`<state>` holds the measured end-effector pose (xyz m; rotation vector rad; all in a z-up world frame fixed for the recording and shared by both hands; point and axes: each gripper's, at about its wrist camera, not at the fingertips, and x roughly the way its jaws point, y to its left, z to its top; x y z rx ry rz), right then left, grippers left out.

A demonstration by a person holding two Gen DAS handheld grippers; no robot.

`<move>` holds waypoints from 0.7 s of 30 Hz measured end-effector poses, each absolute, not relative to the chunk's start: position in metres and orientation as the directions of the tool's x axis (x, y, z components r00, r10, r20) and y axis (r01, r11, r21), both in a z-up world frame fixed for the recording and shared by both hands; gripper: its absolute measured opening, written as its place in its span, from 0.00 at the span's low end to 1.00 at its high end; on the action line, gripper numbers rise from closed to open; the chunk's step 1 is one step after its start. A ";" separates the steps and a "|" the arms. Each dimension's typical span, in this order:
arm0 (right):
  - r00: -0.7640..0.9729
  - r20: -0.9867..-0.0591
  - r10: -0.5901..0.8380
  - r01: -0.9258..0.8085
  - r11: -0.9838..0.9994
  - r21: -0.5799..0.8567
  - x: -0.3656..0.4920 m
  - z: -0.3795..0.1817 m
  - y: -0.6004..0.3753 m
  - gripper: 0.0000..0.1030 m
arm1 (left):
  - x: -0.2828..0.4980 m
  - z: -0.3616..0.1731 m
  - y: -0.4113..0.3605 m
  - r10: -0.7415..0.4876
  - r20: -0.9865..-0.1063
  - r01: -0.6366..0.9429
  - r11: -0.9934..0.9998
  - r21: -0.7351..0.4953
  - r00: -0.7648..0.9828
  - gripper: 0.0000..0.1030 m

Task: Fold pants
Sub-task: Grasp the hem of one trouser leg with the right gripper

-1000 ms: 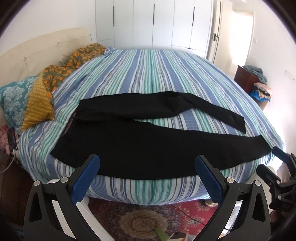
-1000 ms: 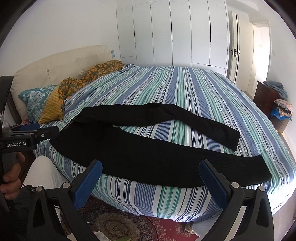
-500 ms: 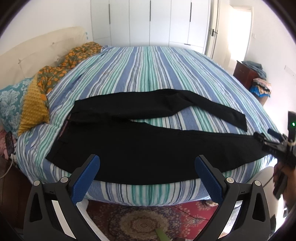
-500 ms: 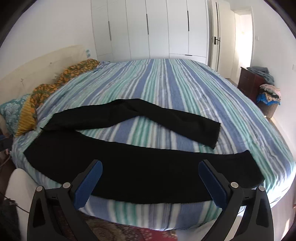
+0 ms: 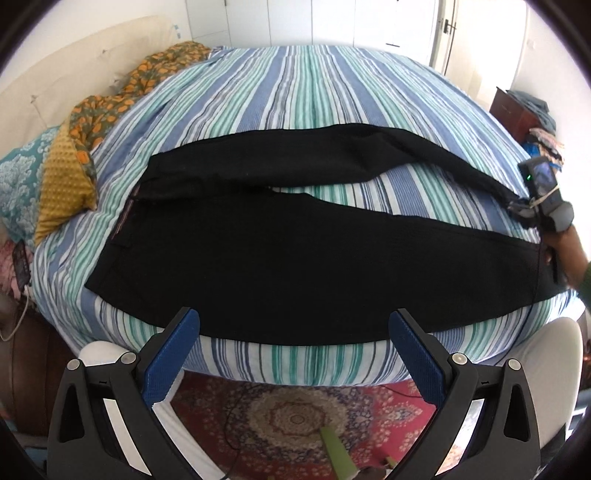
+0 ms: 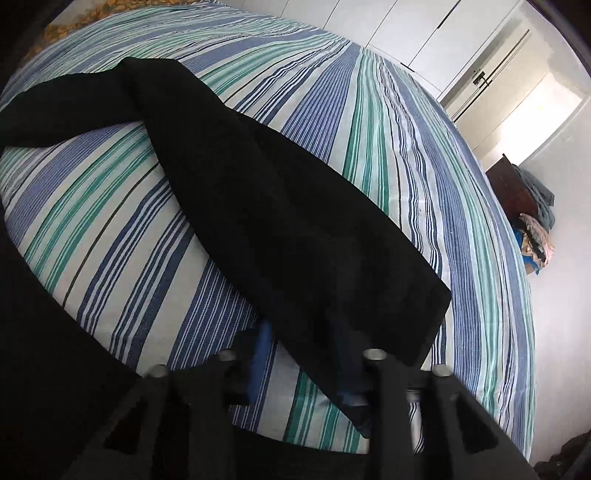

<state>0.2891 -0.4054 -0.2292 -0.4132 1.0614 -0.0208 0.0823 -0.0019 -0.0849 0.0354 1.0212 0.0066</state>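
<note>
Black pants (image 5: 295,258) lie flat on the striped bed (image 5: 314,92), waist at the left, the two legs spread apart to the right. My left gripper (image 5: 295,354) hangs open over the bed's near edge, just short of the near leg, holding nothing. My right gripper (image 6: 306,362) is at the hem of the far leg (image 6: 277,206). Its jaws are closing, with the hem's corner between the blue pads (image 6: 263,350); the picture is blurred there. In the left wrist view that right gripper (image 5: 517,208) shows at the far right, held by a hand (image 5: 561,243).
Patterned pillows (image 5: 62,184) are stacked at the head of the bed on the left. A red rug (image 5: 295,417) covers the floor below the near edge. A dark dresser with piled clothes (image 6: 517,192) stands to the right, with white wardrobes (image 5: 332,22) behind.
The right gripper swept right and down onto the far leg's hem, and its wide jaws came together. The left gripper sank a little closer to the bed's edge.
</note>
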 end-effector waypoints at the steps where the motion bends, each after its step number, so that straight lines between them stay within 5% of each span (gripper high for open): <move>1: 0.506 -0.837 -0.206 -0.172 0.928 -0.332 0.290 -0.216 -0.409 0.07 | 0.084 -0.087 -0.002 0.020 -0.854 0.012 0.999 0.031 0.520 0.99; 7: 0.577 -0.803 -0.149 -0.069 0.971 -0.230 0.356 -0.090 -0.463 0.07 | 0.107 -0.101 -0.012 -0.091 -0.894 0.022 0.996 -0.091 0.440 0.99; 10: 0.534 -0.815 -0.225 0.070 0.972 -0.222 0.429 -0.077 -0.516 0.67 | 0.113 -0.097 -0.026 -0.112 -0.888 0.055 0.994 -0.098 0.447 0.99; 14: 0.527 -0.789 -0.315 0.290 0.940 -0.182 0.439 -0.091 -0.576 0.65 | 0.111 -0.101 -0.031 -0.100 -0.875 0.083 0.994 -0.068 0.474 0.99; 18: 0.514 -0.857 -0.032 0.427 0.876 0.223 0.398 -0.163 -0.627 0.56 | 0.122 -0.128 -0.034 -0.107 -0.917 0.083 0.993 -0.082 0.384 0.99; 21: 0.541 -0.822 0.179 0.479 0.737 0.476 0.383 -0.220 -0.643 0.50 | 0.124 -0.135 -0.038 -0.112 -0.928 0.085 0.993 -0.087 0.355 0.99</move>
